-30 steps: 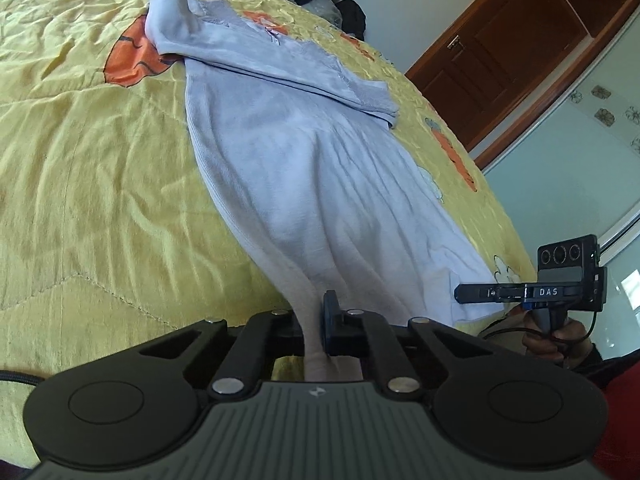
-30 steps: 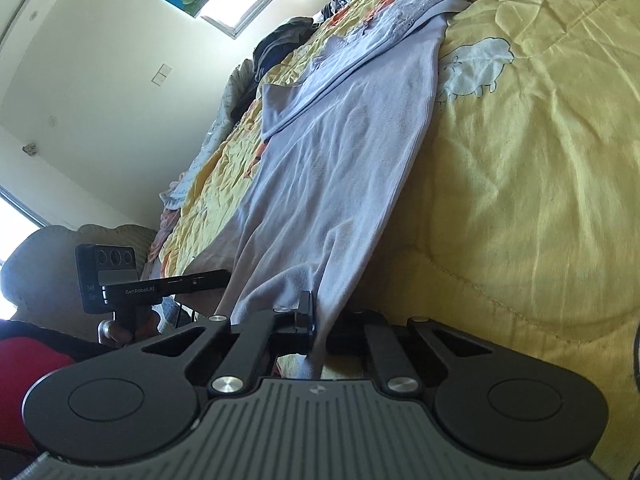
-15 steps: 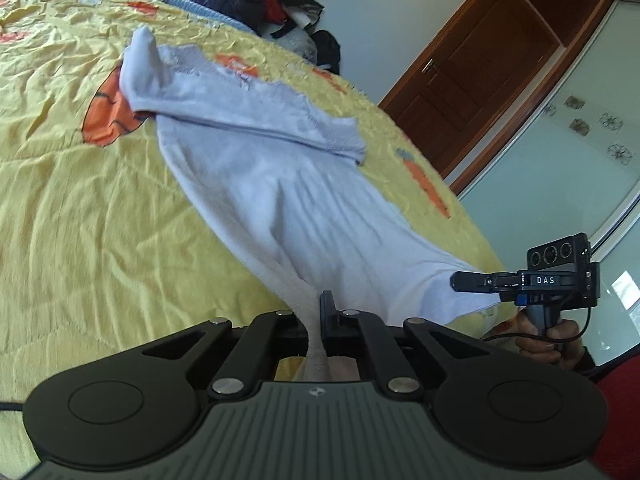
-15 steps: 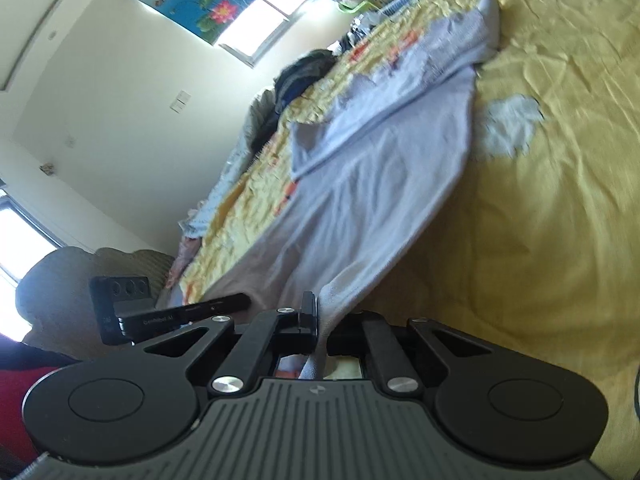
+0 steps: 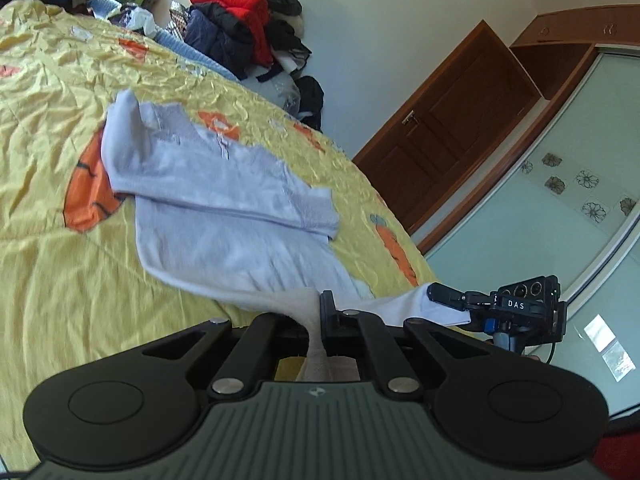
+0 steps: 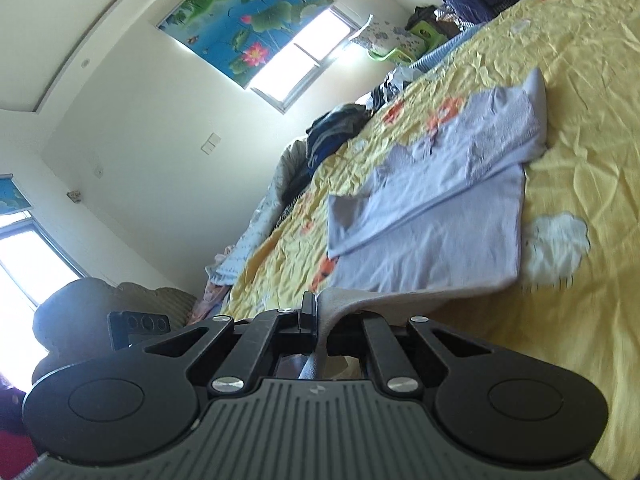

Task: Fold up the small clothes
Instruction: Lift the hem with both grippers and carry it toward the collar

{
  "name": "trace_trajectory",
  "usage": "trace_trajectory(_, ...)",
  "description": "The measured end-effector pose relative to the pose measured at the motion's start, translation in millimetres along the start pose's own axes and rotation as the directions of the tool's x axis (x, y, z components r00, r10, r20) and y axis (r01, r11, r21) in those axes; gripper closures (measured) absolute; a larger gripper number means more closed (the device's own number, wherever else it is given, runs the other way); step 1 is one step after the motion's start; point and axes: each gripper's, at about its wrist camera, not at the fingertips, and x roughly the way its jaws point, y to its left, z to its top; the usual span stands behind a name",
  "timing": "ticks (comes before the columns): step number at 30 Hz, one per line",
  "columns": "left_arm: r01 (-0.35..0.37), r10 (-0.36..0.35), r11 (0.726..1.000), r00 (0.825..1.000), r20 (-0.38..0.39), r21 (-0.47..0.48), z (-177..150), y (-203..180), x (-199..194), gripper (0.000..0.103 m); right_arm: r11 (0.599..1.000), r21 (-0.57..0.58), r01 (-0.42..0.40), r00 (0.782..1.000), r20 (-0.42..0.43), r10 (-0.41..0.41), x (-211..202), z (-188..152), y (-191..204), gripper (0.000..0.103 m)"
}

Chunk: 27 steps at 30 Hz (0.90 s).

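Observation:
A pale lilac garment (image 5: 224, 216) lies on the yellow bedspread (image 5: 48, 272), its sleeves folded across the chest. It also shows in the right wrist view (image 6: 432, 216). My left gripper (image 5: 318, 320) is shut on one bottom hem corner and holds it above the bed. My right gripper (image 6: 320, 320) is shut on the other hem corner, also lifted. The right gripper shows in the left wrist view (image 5: 452, 300) with the hem stretched between both. The left gripper body shows in the right wrist view (image 6: 138, 326).
A pile of red and dark clothes (image 5: 244, 28) lies at the bed's far end. A wooden door (image 5: 452, 140) and glass wardrobe panels (image 5: 560, 208) stand to the right. More clothes (image 6: 336, 136) sit along the bed's left edge below a window (image 6: 304, 64).
Both grippers have lifted the hem and carried it forward toward the collar. The lower part of the garment now rises off the bed and more of the far room shows.

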Motion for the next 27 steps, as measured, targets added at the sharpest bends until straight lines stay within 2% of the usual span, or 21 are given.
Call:
trace_trajectory(13,-0.119,0.112,0.991,0.987,0.116,0.06,49,-6,18,0.101,0.998,0.022,0.053,0.989,0.14,-0.056,18,40,-18,0.094)
trace_trajectory(18,-0.192,0.184,0.98,0.977,0.109,0.061,54,-8,32,0.101,0.996,0.052,0.069,0.982,0.17,-0.077,26,42,-28,0.094)
trace_trajectory(22,-0.222,0.216,0.973,0.971,0.101,0.057,55,-7,41,0.101,0.993,0.071,0.096,0.978,0.179,-0.107,32,40,-35,0.094)
trace_trajectory(27,-0.288,0.283,0.956,0.956,0.08,0.059,56,-7,53,0.101,0.988,0.113,0.104,0.973,0.192,-0.124,33,36,-46,0.094)
